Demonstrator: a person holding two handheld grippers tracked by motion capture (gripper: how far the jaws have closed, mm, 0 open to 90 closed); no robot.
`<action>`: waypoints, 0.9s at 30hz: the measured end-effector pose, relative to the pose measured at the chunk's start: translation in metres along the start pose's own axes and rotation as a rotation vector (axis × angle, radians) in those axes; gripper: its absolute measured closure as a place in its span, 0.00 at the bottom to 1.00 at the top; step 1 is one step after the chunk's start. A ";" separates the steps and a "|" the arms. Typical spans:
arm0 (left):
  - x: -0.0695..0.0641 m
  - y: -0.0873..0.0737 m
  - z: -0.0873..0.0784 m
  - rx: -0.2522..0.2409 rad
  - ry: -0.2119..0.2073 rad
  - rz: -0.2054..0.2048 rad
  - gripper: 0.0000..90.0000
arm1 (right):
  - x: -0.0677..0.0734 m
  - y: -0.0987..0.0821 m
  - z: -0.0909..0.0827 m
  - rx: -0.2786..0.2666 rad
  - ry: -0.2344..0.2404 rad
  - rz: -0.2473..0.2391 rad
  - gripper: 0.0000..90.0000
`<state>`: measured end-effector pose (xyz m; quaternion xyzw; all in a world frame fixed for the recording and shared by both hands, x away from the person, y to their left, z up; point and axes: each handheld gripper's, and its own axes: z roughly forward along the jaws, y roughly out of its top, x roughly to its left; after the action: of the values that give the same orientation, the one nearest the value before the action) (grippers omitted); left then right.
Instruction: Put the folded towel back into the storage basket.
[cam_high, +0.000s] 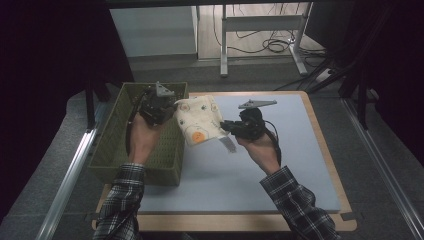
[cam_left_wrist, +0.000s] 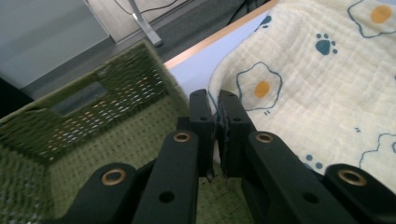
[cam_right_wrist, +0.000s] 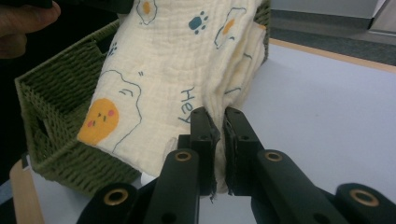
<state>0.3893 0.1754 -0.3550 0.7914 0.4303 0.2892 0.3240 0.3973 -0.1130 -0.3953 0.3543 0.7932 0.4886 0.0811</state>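
Between the jaws of our left hand-held gripper (cam_left_wrist: 215, 109) sits an edge of the cream cloth (cam_left_wrist: 317, 79), the black jaws pressed together on the fabric. Our right hand-held gripper (cam_right_wrist: 215, 119) pinches another edge of that cloth the same way, just under the printed word "Hey". From the high view, the left hand-held gripper (cam_high: 172, 111) hangs over the green woven basket (cam_high: 112, 150), and the right hand-held gripper (cam_high: 223, 126) is over the pale blue table (cam_high: 280, 165). The cloth (cam_high: 200, 122), printed with fried eggs and paw marks, hangs folded between the two, lifted off the table, beside the basket's right rim. The basket stands on the table's left edge.
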 end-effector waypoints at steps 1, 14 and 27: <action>0.003 -0.001 -0.001 -0.007 0.002 -0.010 0.95 | 0.002 0.001 0.002 -0.003 0.004 0.003 0.93; 0.043 -0.021 -0.019 0.017 0.079 -0.058 0.95 | 0.037 0.017 0.046 0.013 0.044 -0.018 0.93; 0.082 -0.051 -0.025 0.073 0.149 -0.102 0.95 | 0.077 0.023 0.098 0.042 0.081 -0.015 0.93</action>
<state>0.3842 0.2745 -0.3635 0.7558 0.5032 0.3147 0.2764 0.3983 0.0134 -0.4096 0.3300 0.8084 0.4853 0.0451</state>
